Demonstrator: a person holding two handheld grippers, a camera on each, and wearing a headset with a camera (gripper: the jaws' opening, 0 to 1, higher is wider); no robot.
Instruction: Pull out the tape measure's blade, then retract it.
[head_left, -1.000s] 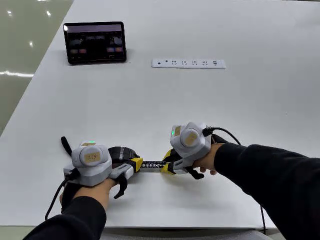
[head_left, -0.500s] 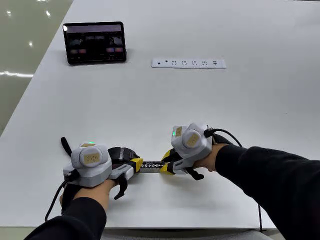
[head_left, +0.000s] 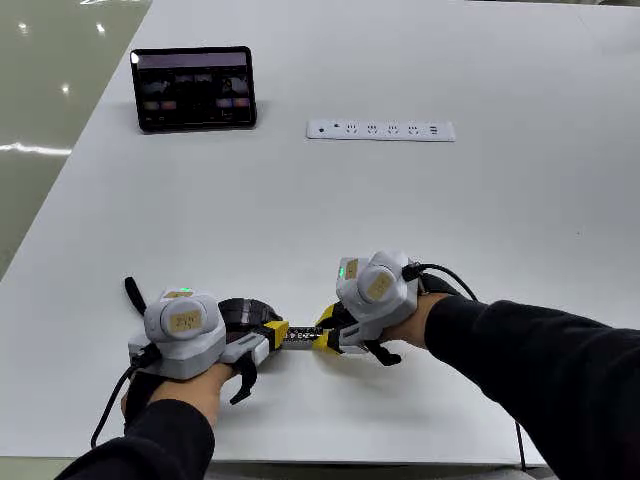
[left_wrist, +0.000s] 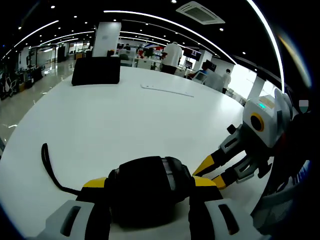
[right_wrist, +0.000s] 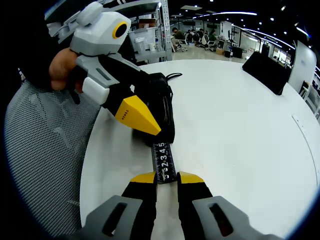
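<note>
left gripper (left_wrist: 150, 182): clenched around my tape measure case (left_wrist: 150, 195), one jaw on each side.
right gripper (right_wrist: 167, 178): pinched tight on the end of the blade (right_wrist: 162, 160), printed numerals showing just ahead of my jaws.
blade: a short stretch is out, flat between the two grippers.
tape measure case: black, on the white table (head_left: 350, 210) near my edge, strap (left_wrist: 44, 160) trailing left.
far side: tablet (head_left: 193, 87) and power strip (head_left: 380, 130), well apart from the work.

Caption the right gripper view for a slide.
Right gripper pinches the numbered blade, a short length drawn from the black tape measure case held by the left gripper.
</note>
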